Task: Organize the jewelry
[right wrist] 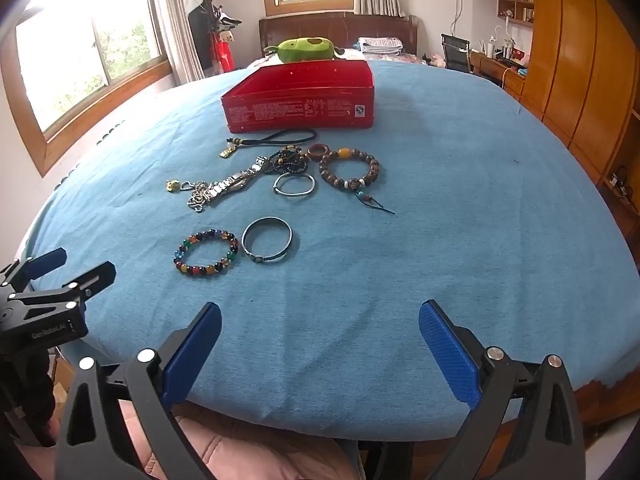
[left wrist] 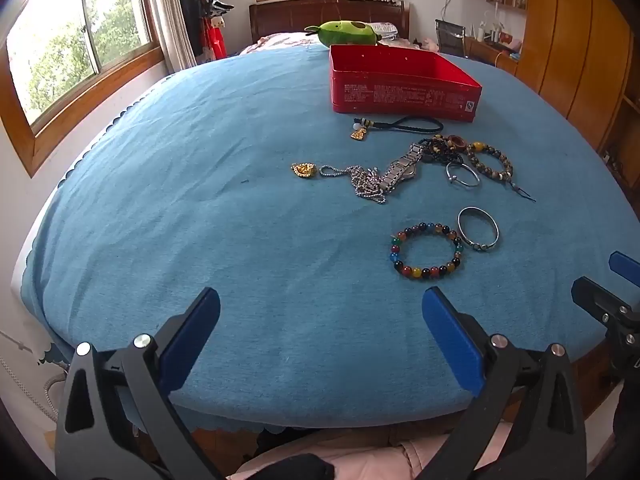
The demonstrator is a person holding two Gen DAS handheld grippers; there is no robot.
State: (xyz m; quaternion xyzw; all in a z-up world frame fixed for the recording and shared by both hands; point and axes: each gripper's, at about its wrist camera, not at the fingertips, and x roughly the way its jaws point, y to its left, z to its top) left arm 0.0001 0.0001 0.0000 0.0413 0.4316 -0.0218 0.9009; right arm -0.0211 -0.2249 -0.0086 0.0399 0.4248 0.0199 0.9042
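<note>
Jewelry lies scattered on a blue cloth in front of an open red tin box (left wrist: 404,88) (right wrist: 300,108). Nearest me are a multicoloured bead bracelet (left wrist: 426,250) (right wrist: 206,252) and a silver bangle (left wrist: 478,228) (right wrist: 267,239). Behind them lie a steel watch (left wrist: 402,168) (right wrist: 234,185), a ball chain (left wrist: 366,184), a gold pendant (left wrist: 304,170) (right wrist: 173,186), a thin silver hoop (left wrist: 463,174) (right wrist: 294,184), a brown bead bracelet (left wrist: 490,160) (right wrist: 349,170) and a black cord charm (left wrist: 400,125) (right wrist: 272,138). My left gripper (left wrist: 320,340) and right gripper (right wrist: 320,352) both hang open and hold nothing, short of the jewelry.
The blue cloth (left wrist: 200,220) (right wrist: 460,220) covers a round table whose near edge runs under my fingers. A green plush toy (left wrist: 344,33) (right wrist: 306,49) sits behind the box. Windows stand on the left, wooden wardrobes (right wrist: 568,60) on the right, a bed at the back.
</note>
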